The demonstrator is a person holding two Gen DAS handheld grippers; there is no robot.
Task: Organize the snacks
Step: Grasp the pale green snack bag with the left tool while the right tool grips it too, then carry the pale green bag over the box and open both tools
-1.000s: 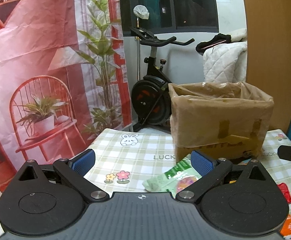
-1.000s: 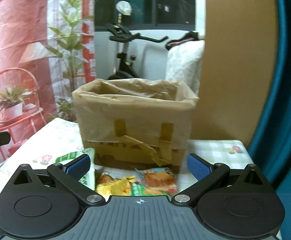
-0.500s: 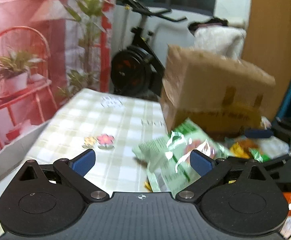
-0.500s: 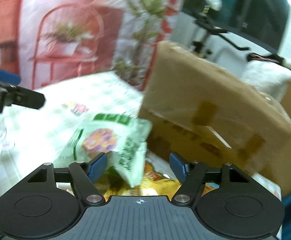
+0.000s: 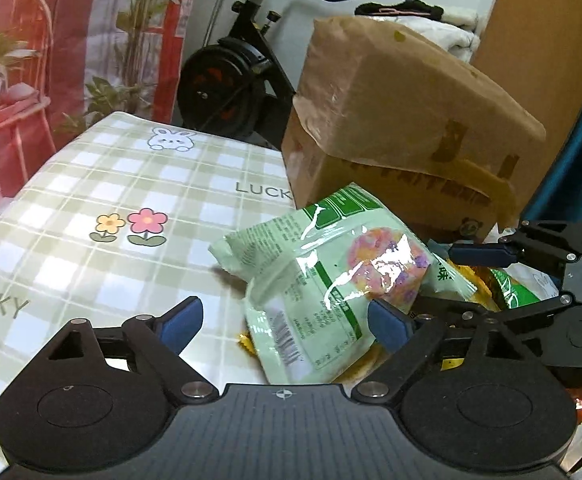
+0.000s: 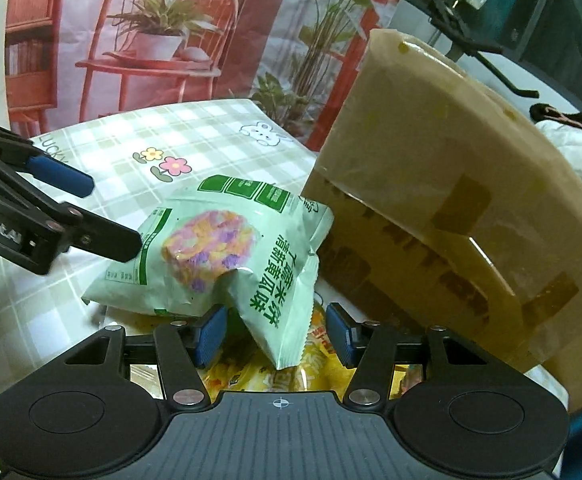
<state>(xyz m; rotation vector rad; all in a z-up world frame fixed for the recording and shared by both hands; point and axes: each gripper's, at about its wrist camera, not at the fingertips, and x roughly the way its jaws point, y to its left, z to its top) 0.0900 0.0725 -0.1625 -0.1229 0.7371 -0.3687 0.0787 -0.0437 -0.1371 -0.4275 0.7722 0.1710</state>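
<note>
Snacks lie in a loose heap on the worktop (image 5: 91, 184), just in front of the cardboard box (image 5: 403, 120), which serves as the landmark. Nearest to both cameras, on top of the heap, is a pale green snack bag (image 6: 227, 256) with a pink and purple picture on its face. The left gripper (image 5: 287, 320) has this bag between its blue pads; its jaws are closing and stand wide, the right-hand pad at the bag's edge and the other pad clear of it. The right gripper (image 6: 273, 330) comes in from the side of the heap; its jaws are closing too, about half open, with the bag's lower corner hanging between the pads and neither pad pressing on it. Under the green bag lie yellow and orange packets (image 6: 315, 372), also on the near side of the box. The box itself stands at the far edge of the checked cloth, its top lined with brown plastic. Beyond the box stands an exercise bike (image 5: 231, 72) and a printed curtain (image 5: 31, 40).
</note>
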